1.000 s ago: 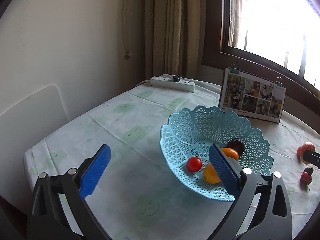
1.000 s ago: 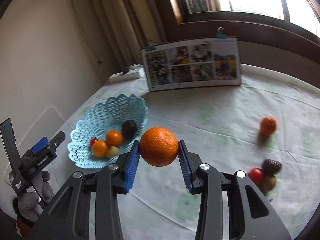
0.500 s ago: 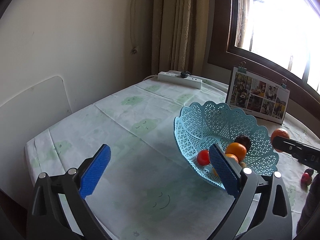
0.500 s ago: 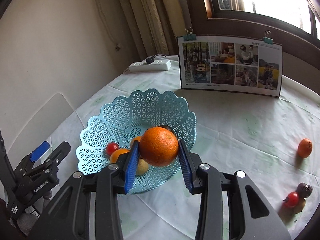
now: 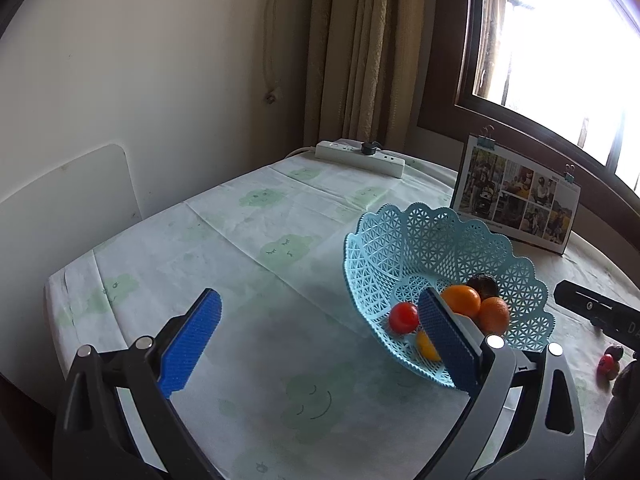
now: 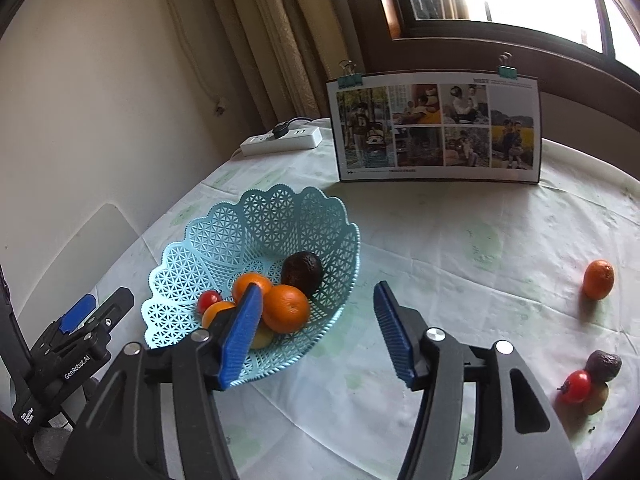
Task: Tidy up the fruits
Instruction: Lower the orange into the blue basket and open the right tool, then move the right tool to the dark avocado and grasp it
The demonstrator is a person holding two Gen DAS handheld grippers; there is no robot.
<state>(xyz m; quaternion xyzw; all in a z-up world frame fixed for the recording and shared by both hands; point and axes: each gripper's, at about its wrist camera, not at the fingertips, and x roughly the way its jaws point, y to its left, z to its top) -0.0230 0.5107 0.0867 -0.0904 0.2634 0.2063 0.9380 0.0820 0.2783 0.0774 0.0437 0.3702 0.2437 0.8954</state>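
Observation:
A light blue lattice basket (image 6: 276, 220) (image 5: 404, 240) stands on the table and holds several fruits: an orange (image 6: 286, 307) (image 5: 494, 314) at its near side, a second orange (image 6: 250, 282), a dark avocado (image 6: 302, 272), a red tomato (image 6: 209, 300) (image 5: 403, 317) and a yellow fruit. My right gripper (image 6: 318, 334) is open and empty, just over the basket's near rim. My left gripper (image 5: 320, 338) is open and empty, left of the basket. On the cloth to the right lie another orange (image 6: 598, 279), an avocado (image 6: 604, 365) and a tomato (image 6: 575, 386).
A photo board (image 6: 436, 128) stands clipped upright behind the basket. A white power strip (image 6: 282, 140) lies at the table's far corner by the curtain and wall. A white chair back (image 5: 68, 196) is at the left table edge.
The right gripper carried the orange over the basket, opened and let it go; the orange now rests in the basket. The left gripper stayed open and drew back a little.

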